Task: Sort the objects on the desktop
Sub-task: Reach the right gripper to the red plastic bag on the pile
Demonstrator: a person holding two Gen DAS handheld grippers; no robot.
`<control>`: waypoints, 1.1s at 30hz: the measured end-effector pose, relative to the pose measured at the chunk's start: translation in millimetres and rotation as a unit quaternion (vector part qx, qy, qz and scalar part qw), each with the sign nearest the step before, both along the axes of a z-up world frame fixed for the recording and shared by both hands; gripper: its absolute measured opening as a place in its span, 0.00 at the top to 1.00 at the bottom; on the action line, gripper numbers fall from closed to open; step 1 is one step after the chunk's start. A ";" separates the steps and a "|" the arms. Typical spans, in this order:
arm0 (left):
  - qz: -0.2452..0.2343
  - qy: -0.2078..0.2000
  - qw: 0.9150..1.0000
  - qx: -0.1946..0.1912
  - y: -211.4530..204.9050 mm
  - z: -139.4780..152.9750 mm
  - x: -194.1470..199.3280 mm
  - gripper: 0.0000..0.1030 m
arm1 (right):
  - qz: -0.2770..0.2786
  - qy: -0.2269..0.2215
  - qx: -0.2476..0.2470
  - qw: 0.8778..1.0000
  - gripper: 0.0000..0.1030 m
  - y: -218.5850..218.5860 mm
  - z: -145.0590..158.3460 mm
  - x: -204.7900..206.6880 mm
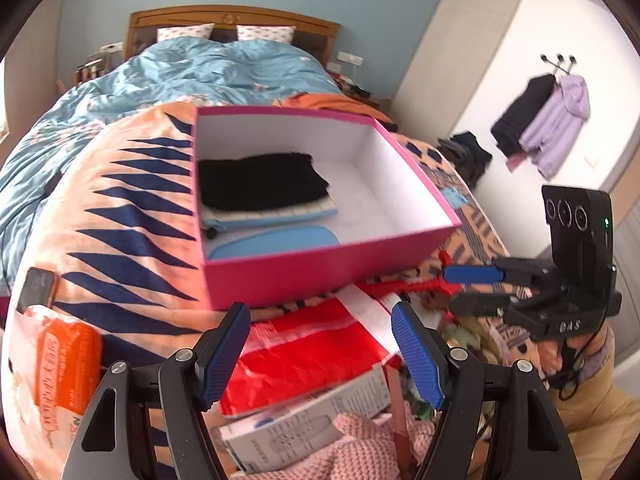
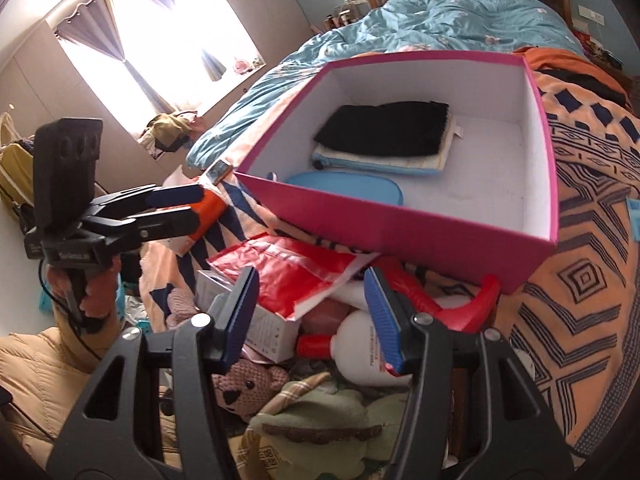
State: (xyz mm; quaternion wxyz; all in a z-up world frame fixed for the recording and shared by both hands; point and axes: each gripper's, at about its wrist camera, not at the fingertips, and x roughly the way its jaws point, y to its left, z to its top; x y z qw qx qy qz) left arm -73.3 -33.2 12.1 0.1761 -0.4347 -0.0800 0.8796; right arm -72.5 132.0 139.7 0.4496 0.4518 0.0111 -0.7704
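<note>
While held above the clutter, left gripper (image 1: pixel 320 356) seen wide and empty, right gripper (image 2: pixel 312 316) likewise parted, pink box (image 1: pixel 320 276) beyond, black cloth (image 1: pixel 260 180) folded inside.

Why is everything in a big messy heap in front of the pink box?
The pink cardboard box is neatly packed, with a folded black cloth inside. In front, a red plastic bag, white bottle and knitted pink bear lie jumbled, still unsorted.

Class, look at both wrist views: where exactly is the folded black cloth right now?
The folded black cloth lies inside the pink box, on top of a pale blue-edged pouch against the box's left wall, behind the blue oval item.
</note>
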 end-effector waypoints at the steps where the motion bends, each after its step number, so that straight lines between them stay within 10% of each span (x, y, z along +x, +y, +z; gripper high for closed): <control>1: -0.008 -0.002 1.000 -0.003 5.3 -2.3 0.5 0.28 | -0.007 0.002 0.001 1.000 0.45 3.4 -2.0 1.2; 17: -0.072 -0.023 0.996 -0.042 68.3 -31.2 -3.3 0.28 | -0.087 0.000 -0.009 0.996 0.45 58.7 -17.7 10.1; 33: 0.020 -0.041 0.999 -0.028 5.2 -42.5 5.0 0.28 | 0.030 -0.098 0.009 0.995 0.45 -28.7 -47.1 -7.5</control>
